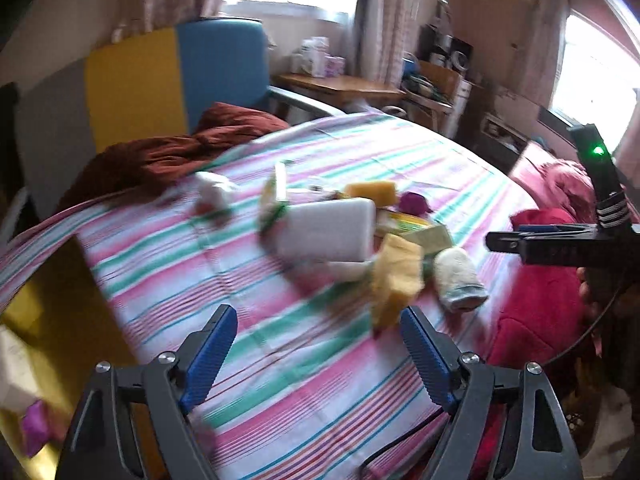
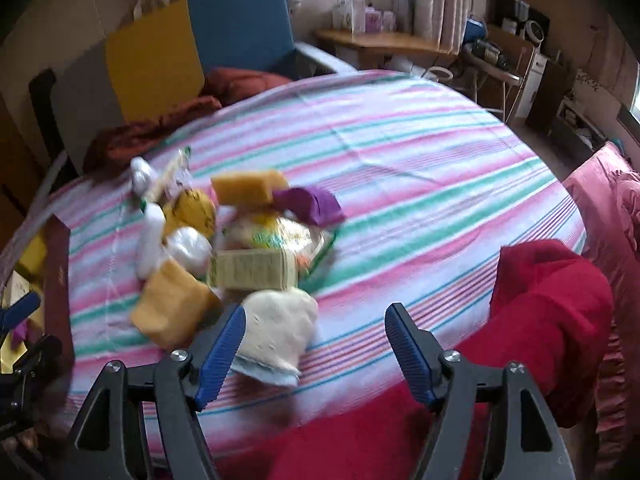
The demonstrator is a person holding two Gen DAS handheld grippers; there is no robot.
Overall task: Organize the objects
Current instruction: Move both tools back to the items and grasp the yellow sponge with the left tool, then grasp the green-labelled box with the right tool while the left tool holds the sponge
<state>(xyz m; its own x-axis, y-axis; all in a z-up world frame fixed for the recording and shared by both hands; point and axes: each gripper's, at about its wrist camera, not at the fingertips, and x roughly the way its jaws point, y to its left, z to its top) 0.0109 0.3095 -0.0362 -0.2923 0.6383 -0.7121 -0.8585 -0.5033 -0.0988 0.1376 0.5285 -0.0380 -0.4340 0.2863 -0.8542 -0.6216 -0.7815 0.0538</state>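
A pile of small things lies on the striped bed sheet (image 1: 248,264): a white foam block (image 1: 328,232), yellow sponges (image 1: 396,276) (image 2: 176,308), an orange sponge (image 2: 248,186), a purple cloth (image 2: 312,204), a pale green box (image 2: 256,268), a white bottle (image 2: 150,240) and a rolled white cloth (image 1: 460,280) (image 2: 280,328). My left gripper (image 1: 318,310) hangs open over bare sheet, just short of the near yellow sponge. My right gripper (image 2: 317,310) is open above the sheet; the white cloth lies under its left finger, not pinched. The picture is blurred.
An open box (image 2: 56,280) with a yellow inside (image 1: 52,320) stands at the bed's left edge, a purple item (image 1: 34,428) in it. Red fabric (image 2: 552,312) and a pink pillow (image 2: 616,208) lie at the right. A brown blanket (image 1: 160,156) and a chair (image 1: 220,64) are beyond.
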